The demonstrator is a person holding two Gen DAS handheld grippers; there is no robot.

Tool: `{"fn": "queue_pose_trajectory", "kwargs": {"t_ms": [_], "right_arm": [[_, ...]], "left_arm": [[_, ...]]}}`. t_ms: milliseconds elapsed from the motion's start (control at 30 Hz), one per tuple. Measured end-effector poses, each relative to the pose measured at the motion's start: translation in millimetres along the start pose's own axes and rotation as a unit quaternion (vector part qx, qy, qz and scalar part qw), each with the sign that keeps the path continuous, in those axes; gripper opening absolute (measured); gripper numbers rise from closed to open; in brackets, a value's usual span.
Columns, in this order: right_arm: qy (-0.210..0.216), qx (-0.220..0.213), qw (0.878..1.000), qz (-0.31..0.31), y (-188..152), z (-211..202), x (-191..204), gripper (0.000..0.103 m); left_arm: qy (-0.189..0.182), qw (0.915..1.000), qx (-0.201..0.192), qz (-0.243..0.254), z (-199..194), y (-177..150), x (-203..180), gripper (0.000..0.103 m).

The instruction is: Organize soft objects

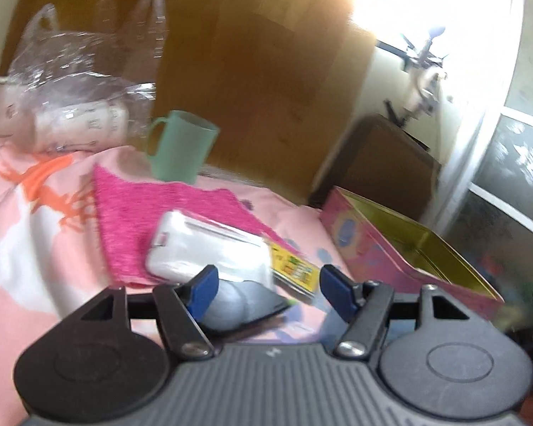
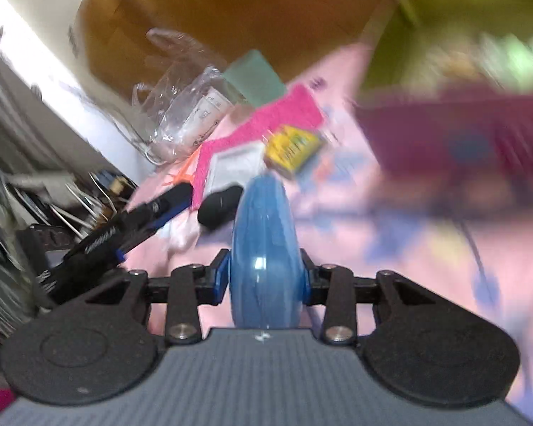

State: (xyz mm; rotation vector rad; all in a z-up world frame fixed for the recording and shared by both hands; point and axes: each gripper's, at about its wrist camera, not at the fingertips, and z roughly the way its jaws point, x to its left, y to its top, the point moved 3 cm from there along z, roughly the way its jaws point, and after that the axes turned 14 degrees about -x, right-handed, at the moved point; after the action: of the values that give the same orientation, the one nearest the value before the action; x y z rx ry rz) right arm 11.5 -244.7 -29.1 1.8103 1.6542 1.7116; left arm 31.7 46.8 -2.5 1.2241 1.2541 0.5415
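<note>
Pads of the right gripper [image 2: 266, 277] pinched a blue squashy disc [image 2: 263, 248] by its flat faces, its rim standing upright and running forward along the fingers. Up and to the right of it, blurred, stood the open pink tin [image 2: 462, 135], the likely place for the disc; only bare pink bedsheet [image 2: 391, 248] seemed to lie between.

Fingers of the left gripper [image 1: 266, 280] stood spread, holding nothing. Just ahead of them, leaning left, lay a white tissue pack [image 1: 202, 248] on a pink cloth [image 1: 131, 213], its long side roughly across the jaws, with a yellow packet [image 1: 295, 269] touching its right end. The tin [image 1: 408, 248] lay to the right of that gripper, so the right hand looked nearer it. Farther back stood a green mug [image 1: 181, 145] and a crumpled clear bag [image 1: 71, 99].
</note>
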Motion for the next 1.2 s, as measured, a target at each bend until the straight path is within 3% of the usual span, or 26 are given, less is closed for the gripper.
{"fn": "queue_pose_trajectory", "kwargs": {"t_ms": [100,167,233,400,467,500,633,733,767,1000,1200], "right_arm": [[-0.024,-0.027,0.999,-0.006,-9,-28,-14,0.049],[-0.043,-0.073,0.995,-0.046,-11,-47,-10,0.065],[-0.058,-0.099,0.988,-0.1,-17,-59,-3,0.067],[-0.066,-0.113,0.97,-0.206,-44,-75,18,0.067],[-0.075,-0.119,0.961,-0.237,-51,-81,18,0.067],[-0.079,-0.122,0.958,-0.247,-54,-83,17,0.067],[-0.094,-0.114,0.947,-0.284,-57,-79,5,0.067],[-0.1,-0.109,0.937,-0.318,-63,-68,2,0.066],[-0.103,-0.113,0.931,-0.331,-66,-66,2,0.058],[-0.084,-0.149,0.922,-0.348,-57,-71,14,0.055],[-0.104,-0.227,0.906,-0.342,6,-81,21,0.055]], "left_arm": [[-0.027,0.9993,0.023,-0.005,2,-6,-18,0.065],[-0.039,0.9983,0.044,-0.003,7,-12,-31,0.067],[-0.045,0.9971,0.062,0.006,12,-17,-41,0.072],[-0.063,0.9935,0.094,0.01,28,-23,-65,0.077],[-0.075,0.9915,0.106,0.006,33,-27,-76,0.091],[-0.078,0.9907,0.111,0.007,36,-29,-81,0.092],[-0.092,0.9861,0.135,0.032,46,-42,-102,0.092],[-0.102,0.9814,0.158,0.04,48,-55,-109,0.084],[-0.111,0.9798,0.163,0.033,49,-60,-110,0.083],[-0.102,0.9827,0.155,0.009,50,-37,-115,0.072],[-0.136,0.9833,0.099,0.07,84,23,-169,0.072]]}}
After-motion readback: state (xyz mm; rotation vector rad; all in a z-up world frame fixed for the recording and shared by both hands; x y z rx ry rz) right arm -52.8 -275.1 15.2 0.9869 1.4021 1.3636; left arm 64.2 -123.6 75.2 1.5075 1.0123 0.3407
